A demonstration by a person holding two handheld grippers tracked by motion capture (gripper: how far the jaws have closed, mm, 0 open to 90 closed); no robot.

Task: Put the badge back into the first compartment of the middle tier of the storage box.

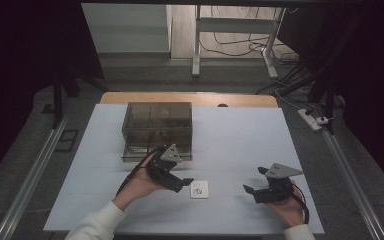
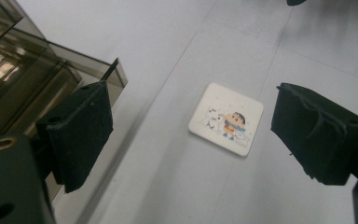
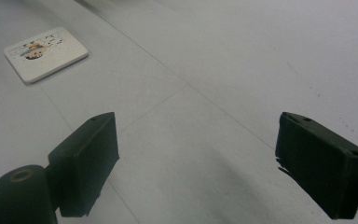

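Since the left claw (image 1: pixel 184 183) is spread wide and angled down with the cartoon coaster (image 2: pixel 226 119) flat on the table just ahead between its jaws, looks lined up for a grab; right claw (image 1: pixel 252 192), also spread, idles well off to the coaster's far side.

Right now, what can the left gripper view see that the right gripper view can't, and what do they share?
The left gripper view alone shows the smoky transparent plastic box at its left edge, and the cartoon figures printed on the small white square card clearly. The right gripper view alone shows a wide stretch of bare white table, with the card far off at its upper left. Both show open tongs, that card lying flat, and the white table.
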